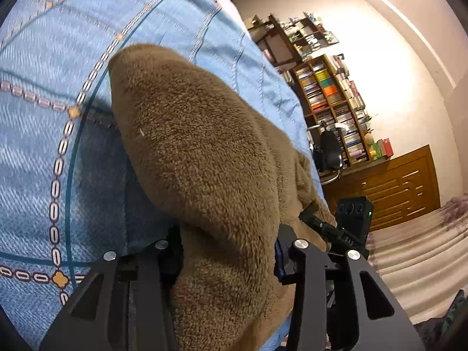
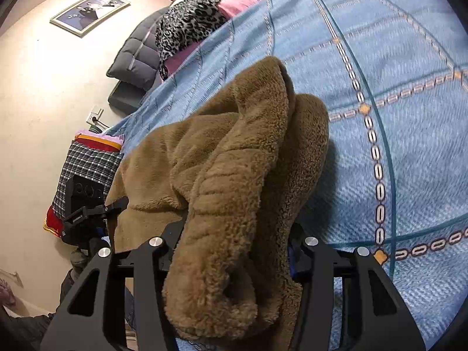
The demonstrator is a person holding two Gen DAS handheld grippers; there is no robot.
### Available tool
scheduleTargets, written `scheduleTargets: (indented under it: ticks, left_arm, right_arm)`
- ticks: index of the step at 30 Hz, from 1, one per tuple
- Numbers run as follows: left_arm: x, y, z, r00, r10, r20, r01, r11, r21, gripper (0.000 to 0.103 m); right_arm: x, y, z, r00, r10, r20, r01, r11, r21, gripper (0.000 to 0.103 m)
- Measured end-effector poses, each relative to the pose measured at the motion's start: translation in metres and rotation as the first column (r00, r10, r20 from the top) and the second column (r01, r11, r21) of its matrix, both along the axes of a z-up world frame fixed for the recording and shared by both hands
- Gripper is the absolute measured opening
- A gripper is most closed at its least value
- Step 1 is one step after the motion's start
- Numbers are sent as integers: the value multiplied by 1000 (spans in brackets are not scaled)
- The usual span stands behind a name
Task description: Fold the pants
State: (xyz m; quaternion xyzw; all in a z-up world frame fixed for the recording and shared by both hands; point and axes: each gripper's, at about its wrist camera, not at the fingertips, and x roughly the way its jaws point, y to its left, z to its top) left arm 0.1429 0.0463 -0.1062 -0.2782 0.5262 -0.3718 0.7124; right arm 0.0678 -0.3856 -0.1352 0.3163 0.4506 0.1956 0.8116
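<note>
**Brown pants pinched in both claws above the bed**

The fleecy brown pants (image 1: 201, 158) are gripped by the left claw (image 1: 228, 260), whose jaws are pressed against a thick bunch of the cloth. A rounded edge of the cloth is seen ahead of this claw, with the blue patterned bedspread (image 1: 44, 146) spread bare to its left and beyond. To its right the bed's edge drops away to the floor, a bookshelf (image 1: 330, 102) and a wooden cabinet (image 1: 395, 184) standing well apart.

The right claw (image 2: 234, 257) is likewise closed on a rolled, ribbed hem of the pants (image 2: 222, 158). Open bedspread (image 2: 409, 161) lies to its right; a heap of clothing (image 2: 187, 26) is piled far ahead on its left.
</note>
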Motion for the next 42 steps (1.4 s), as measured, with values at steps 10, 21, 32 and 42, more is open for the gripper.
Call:
scheduleTargets:
  ticks: [10,21,32,42]
  left_arm:
    - [36,-33,40,994,13,107,-11,1000,-12,39]
    - [145,-101,41,989,5,148,-3,1000,-11,39]
    - [208,-144,-10,991,0,133,-12,996,89,41]
    - [194,-140,-17,980,19,197,-58,979,196,71]
  right_arm:
    - [29,-26,56,989,-46,139,54,997,-54,50]
    - [126,-85,63,974,-124,190,144,985,-95,50]
    - [199,-105,6,982,-121,142,147,972,-185,50]
    - [182,-113,-2,977,-175,123,199,953,-230,66]
